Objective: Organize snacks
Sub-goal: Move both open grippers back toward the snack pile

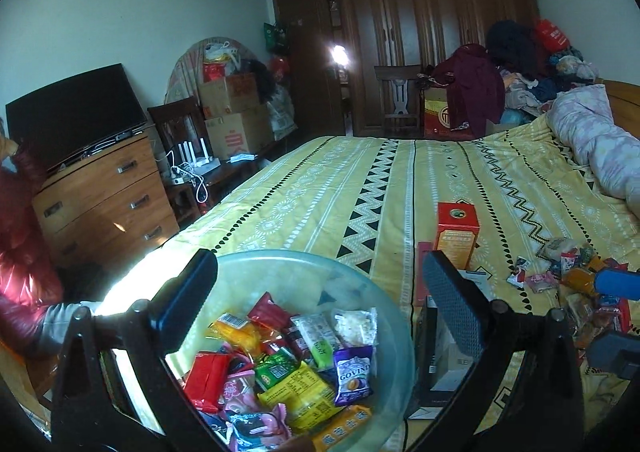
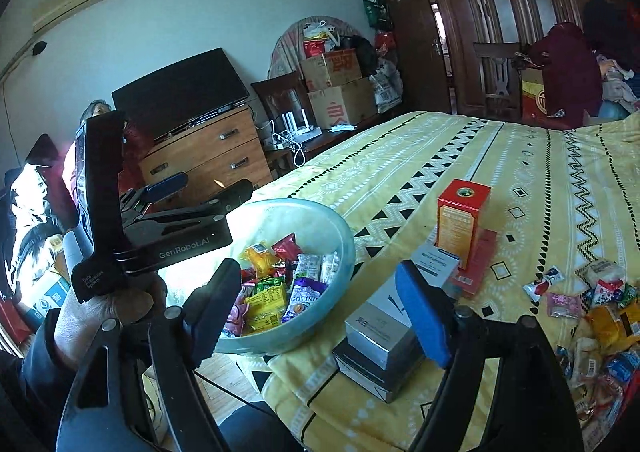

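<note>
A pale green glass bowl (image 1: 300,264) (image 2: 316,332) holding several wrapped snacks sits at the near left corner of the bed. My left gripper (image 1: 320,292) hovers above the bowl, jaws wide open with nothing between them. It also shows in the right wrist view as the left gripper (image 2: 208,187), out past the bowl's left rim. My right gripper (image 2: 320,304) is open and empty, between the bowl and a stack of grey boxes (image 2: 380,336). Loose snacks (image 1: 576,280) (image 2: 600,312) lie scattered on the yellow bedsheet (image 1: 360,191) at the right.
A red box (image 1: 458,232) (image 2: 462,219) stands upright on flat red boxes behind the grey stack. A rolled quilt (image 1: 592,139) lies at the far right. A wooden dresser (image 1: 104,195) with a TV stands left of the bed, beyond the bed's edge.
</note>
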Demonstrator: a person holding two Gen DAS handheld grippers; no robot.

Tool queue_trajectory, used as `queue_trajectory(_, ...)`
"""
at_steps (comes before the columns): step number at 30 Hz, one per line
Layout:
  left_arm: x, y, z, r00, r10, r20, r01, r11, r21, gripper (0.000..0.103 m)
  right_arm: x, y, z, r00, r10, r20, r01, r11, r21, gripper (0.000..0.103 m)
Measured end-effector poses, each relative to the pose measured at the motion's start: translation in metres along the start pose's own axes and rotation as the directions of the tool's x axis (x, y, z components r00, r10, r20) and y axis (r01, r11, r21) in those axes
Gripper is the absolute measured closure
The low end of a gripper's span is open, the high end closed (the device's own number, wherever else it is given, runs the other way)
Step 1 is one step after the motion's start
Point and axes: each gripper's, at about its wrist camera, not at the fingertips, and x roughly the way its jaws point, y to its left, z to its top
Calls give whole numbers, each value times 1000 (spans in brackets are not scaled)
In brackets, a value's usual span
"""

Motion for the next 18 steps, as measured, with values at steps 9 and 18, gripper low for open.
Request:
queue_trajectory(9,-10,-105,-9,997,-69,-25,70,997,44,0,-50,-81,-66,987,-158,-36,161,982,99,17)
queue_trajectory(18,20,-257,-90,901,-334,-278,392,900,189,0,-106,-206,-197,877,-413,-245,461,866,191,16)
